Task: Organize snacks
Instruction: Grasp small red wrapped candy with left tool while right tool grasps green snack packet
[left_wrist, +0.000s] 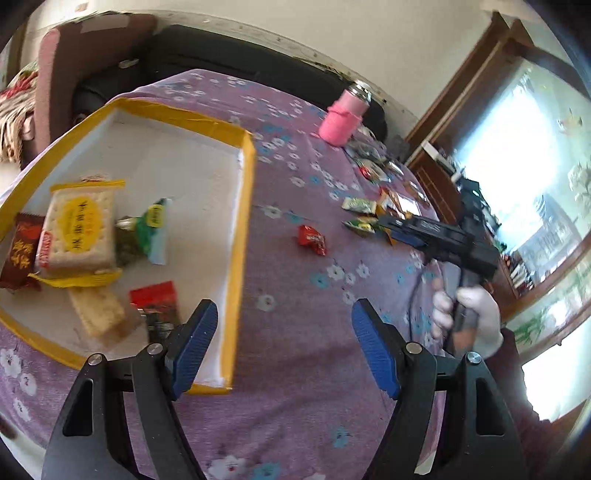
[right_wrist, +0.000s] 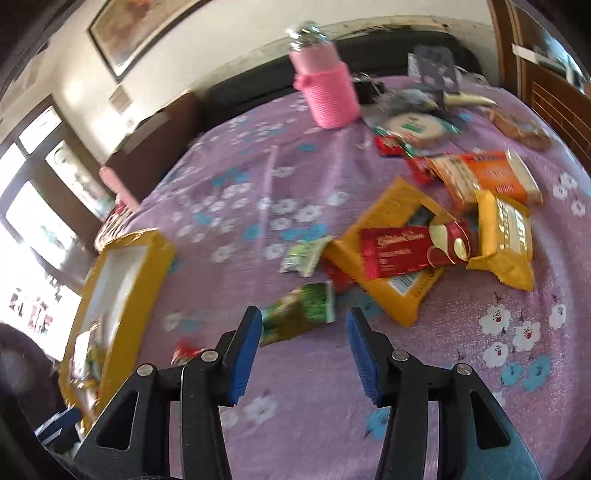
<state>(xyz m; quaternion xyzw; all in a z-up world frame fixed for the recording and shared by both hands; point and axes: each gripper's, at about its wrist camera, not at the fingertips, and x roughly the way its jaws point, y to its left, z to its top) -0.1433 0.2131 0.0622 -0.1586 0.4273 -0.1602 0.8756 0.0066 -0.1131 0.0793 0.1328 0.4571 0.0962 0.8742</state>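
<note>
Presently, the right gripper (right_wrist: 302, 350) is held with jaws apart and empty just short of a green foil snack packet (right_wrist: 301, 314) near the middle of the purple flowered tablecloth (right_wrist: 461, 350), so a pick-up seems to be in hand, calling for a short advance and a closing. The left gripper (left_wrist: 284, 347), likewise spread and empty, is poised beside the yellow-rimmed white tray (left_wrist: 242, 229). Only in the left view are the tray's snacks shown, among them a cracker pack (left_wrist: 79, 230), while the heaped packets are blurred in the right view.

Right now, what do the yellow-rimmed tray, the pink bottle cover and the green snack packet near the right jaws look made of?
Yellow-rimmed white tray: looks like white foam or board edged with glossy yellow tape; the wrinkled, shiny rim suggests tape.
Pink bottle cover: seems knitted or crocheted yarn, matte and ribbed, under a shiny metal cap.
Green snack packet: likely printed plastic film with glossy crinkles, though blur leaves it uncertain.
</note>
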